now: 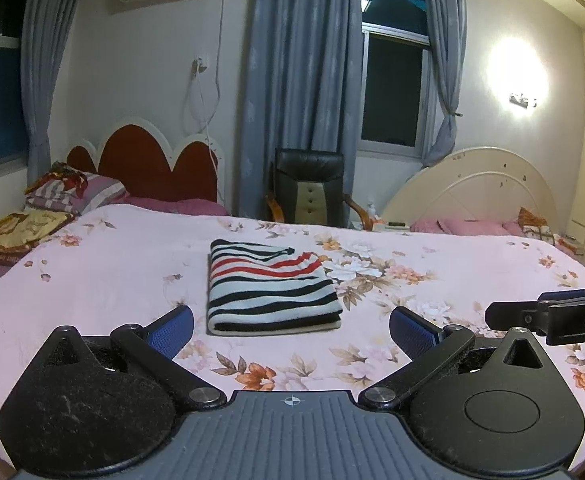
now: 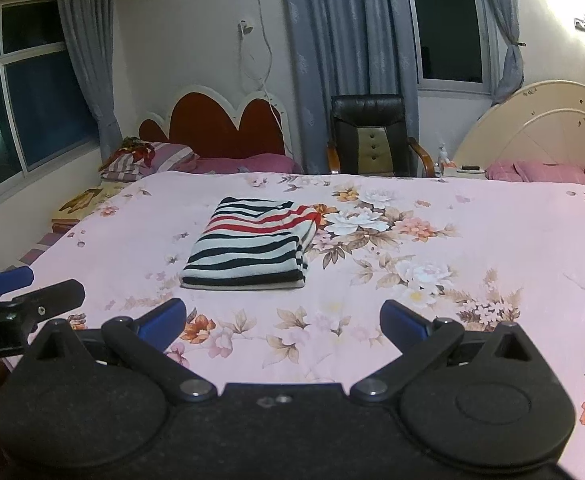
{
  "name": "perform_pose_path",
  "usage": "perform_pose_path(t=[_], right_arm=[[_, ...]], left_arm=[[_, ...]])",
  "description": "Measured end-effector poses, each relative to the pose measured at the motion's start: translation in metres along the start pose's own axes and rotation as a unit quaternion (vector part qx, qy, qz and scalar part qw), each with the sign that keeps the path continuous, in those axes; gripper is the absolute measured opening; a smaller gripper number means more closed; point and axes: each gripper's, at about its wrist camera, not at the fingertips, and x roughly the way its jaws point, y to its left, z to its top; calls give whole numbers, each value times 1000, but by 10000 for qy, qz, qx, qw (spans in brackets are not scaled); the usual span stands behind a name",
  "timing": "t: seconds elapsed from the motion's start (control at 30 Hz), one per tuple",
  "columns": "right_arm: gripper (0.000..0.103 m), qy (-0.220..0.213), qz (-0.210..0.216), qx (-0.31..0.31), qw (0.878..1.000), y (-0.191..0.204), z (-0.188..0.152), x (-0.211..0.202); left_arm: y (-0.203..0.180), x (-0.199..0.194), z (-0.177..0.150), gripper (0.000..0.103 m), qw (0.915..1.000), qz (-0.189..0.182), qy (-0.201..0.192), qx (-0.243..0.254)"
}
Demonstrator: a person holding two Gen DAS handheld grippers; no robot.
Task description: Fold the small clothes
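Garment: striped top (image 1: 270, 286), folded into a compact rectangle, lying flat on the bed (image 1: 112, 264) near the middle of the floral sheet; black, white and red bands, layered edges stacked at the near side.
Placement rationale: likely set mid-bed to keep it clear of the pillows (image 1: 74, 192) at the headboard end and within reach of both tools.
Left tool (image 1: 290, 330): blue pads spread wide, nothing between them, held back from the garment's near edge, not touching it.
Right tool (image 2: 282, 324): pads likewise spread wide, empty, apart from the garment, which sits ahead and slightly left in the right wrist view.
Relative pose: tools side by side, each visible at the edge of the other's view.
Stand-off rationale: probably pulled back to leave the fold undisturbed.
Task state (judgement): fold appears complete; top layer slightly skewed at the far right corner.
Risk: loose top layer could slip if nudged.
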Motion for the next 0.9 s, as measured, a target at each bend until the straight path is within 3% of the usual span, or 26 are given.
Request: perform_pose_path(t=[0.9], right_arm=[[102,-33,67,-50,10000,-3,4,-4]], left_arm=[[-4,-3,4,103,10000,2,-25,82]])
